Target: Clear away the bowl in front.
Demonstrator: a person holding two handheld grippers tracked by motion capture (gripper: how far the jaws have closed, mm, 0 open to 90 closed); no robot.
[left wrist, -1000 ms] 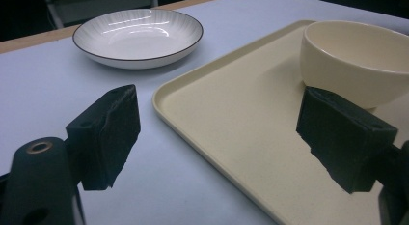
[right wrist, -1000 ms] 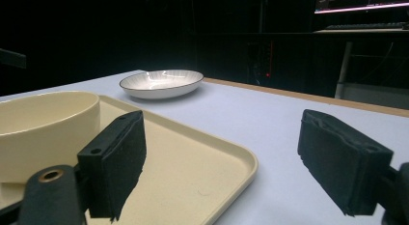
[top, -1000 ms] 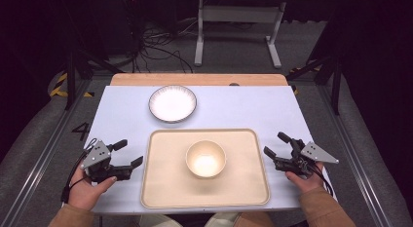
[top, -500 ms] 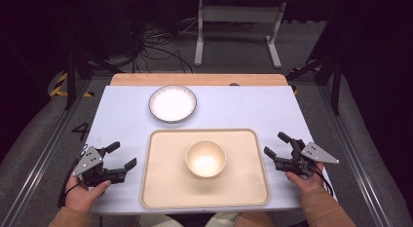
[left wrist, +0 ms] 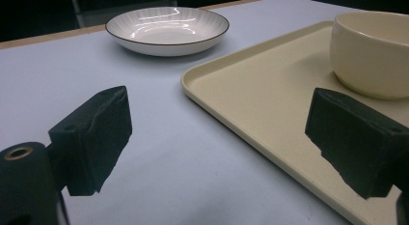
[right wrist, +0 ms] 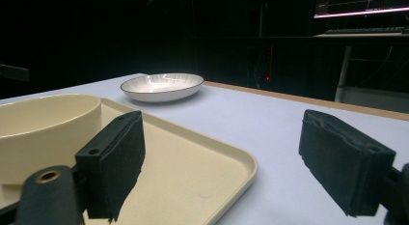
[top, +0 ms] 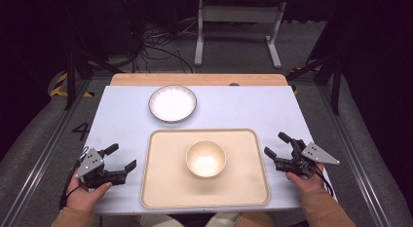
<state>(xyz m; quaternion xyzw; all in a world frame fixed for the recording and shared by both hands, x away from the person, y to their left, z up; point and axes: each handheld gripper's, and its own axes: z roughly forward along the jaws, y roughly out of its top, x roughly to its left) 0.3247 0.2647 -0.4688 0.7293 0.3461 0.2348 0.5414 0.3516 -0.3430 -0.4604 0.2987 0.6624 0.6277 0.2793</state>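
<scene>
Since a second ago, only the left tool (top: 118,159) has drawn back toward the surface's (top: 122,120) near-left corner. Bowl (top: 205,159) sits mid-tray (top: 160,188), plate (top: 172,103) beyond, both untouched. Both tools are spread wide and empty, the right tool (top: 278,145) just beside the tray's right edge. Likely pre-grasp; a next move needs an approach.

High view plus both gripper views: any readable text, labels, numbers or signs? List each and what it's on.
"4": dark numeral on the grey floor left of the table, readable in the high view.
Screen at the top right of the right gripper view: bright lines, any text too small and blurred to read.
Plate, bowl, tray: no markings visible.
Left hand-held gripper and right hand-held gripper: no legible labels.
</scene>
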